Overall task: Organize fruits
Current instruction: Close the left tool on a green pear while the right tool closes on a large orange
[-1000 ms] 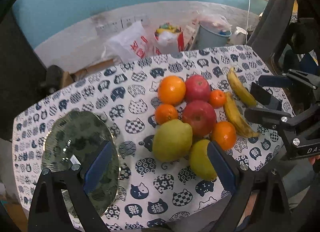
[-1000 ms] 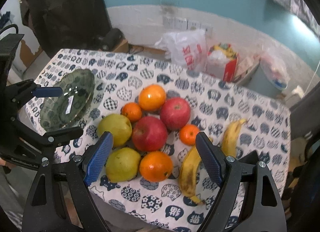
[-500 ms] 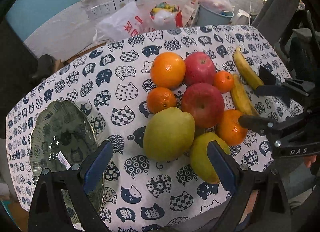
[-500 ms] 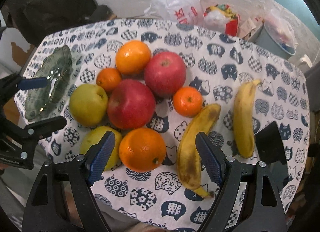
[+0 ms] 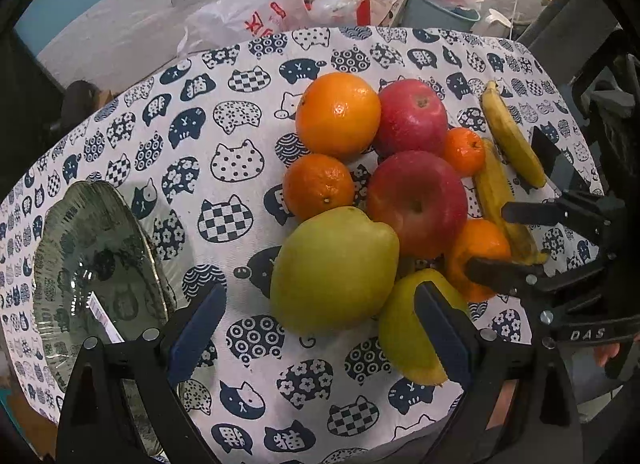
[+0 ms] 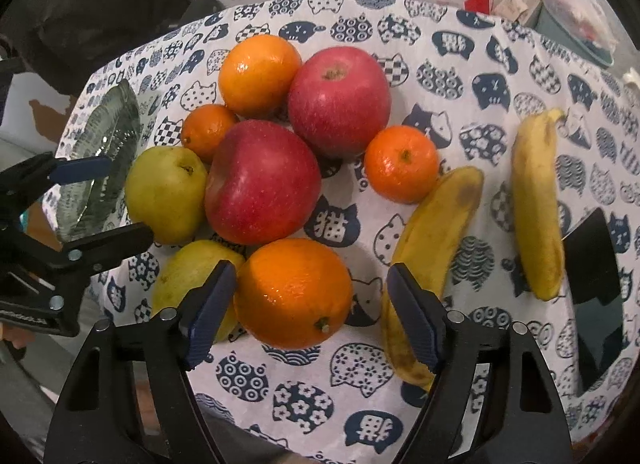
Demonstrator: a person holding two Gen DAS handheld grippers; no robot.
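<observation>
Your right gripper brackets the big orange, jaws apart and just closing, not yet touching. Left gripper gapes, empty, beside the pear.

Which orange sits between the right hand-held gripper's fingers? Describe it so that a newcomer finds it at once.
Start at the fruit pile on the cat-print cloth. At its near edge, between the open blue pads of the right hand-held gripper, lies the large orange, untouched. It sits just in front of the front apple, between a pear and the spotted banana, and is far bigger than the two mandarins.
</observation>
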